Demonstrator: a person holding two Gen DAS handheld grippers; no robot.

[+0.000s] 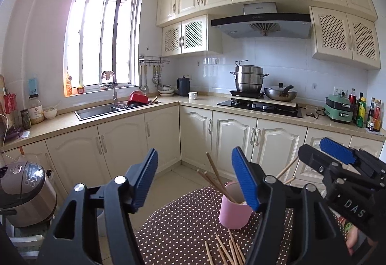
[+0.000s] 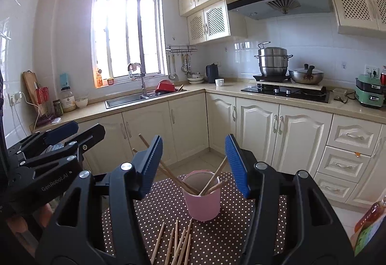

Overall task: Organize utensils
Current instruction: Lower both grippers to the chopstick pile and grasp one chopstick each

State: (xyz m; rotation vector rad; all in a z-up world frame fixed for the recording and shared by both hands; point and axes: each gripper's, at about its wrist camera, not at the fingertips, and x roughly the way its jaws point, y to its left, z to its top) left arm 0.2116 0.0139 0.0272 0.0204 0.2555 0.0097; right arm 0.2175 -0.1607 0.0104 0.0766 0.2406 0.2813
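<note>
Several chopsticks (image 2: 190, 186) already stand in the pink cup (image 2: 202, 202) on the dotted tablecloth (image 2: 241, 236), leaning on its rim w/ tips down – probably so they stay upright and easy to pull. More loose chopsticks (image 2: 176, 240) lie flat in a rough bunch just in front of the cup, handy for the next pick. Left gripper (image 1: 194, 179) and right gripper (image 2: 194, 164) both hover above the table w/ jaws apart & nothing between – judging by that, the job is partway done.
</note>
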